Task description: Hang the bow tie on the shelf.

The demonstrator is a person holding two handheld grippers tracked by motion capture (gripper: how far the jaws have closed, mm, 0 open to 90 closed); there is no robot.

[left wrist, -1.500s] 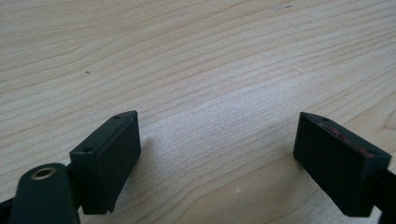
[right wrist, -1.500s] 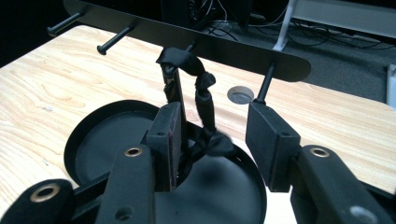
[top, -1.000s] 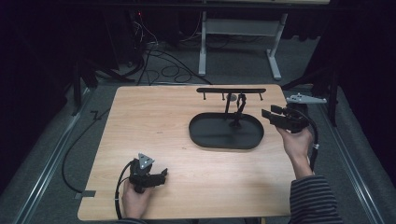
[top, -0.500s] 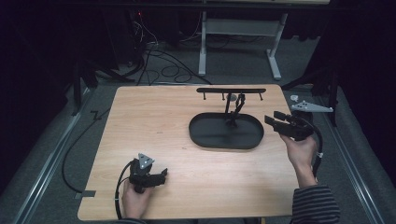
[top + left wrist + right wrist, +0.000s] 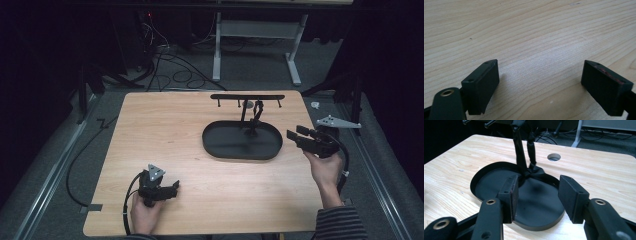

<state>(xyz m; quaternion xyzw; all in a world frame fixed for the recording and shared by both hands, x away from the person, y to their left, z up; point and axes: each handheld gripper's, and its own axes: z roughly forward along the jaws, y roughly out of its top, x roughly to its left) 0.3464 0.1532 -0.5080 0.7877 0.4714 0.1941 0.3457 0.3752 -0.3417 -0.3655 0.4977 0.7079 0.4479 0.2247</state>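
A black oval tray (image 5: 220, 145) (image 5: 486, 182) lies on the wooden table, right of its middle. From the tray rises a black stand (image 5: 245, 120) (image 5: 520, 147) that carries a horizontal bar (image 5: 247, 97) with small pegs. My right gripper (image 5: 296, 137) (image 5: 536, 195) hovers open just off the tray's right end, jaws pointing at the tray, nothing between them. My left gripper (image 5: 172, 189) (image 5: 540, 87) rests low on the table's front left, jaws wide open over bare wood.
The table (image 5: 165, 130) has a round hole (image 5: 554, 157) beyond the tray. Dark cables (image 5: 170, 60) and a white desk frame (image 5: 260, 45) stand on the floor behind. A grey three-cornered plate (image 5: 337, 122) juts out by the right hand.
My right gripper has dropped lower and drawn back toward the person along the tray's right end. The left gripper has stayed put.
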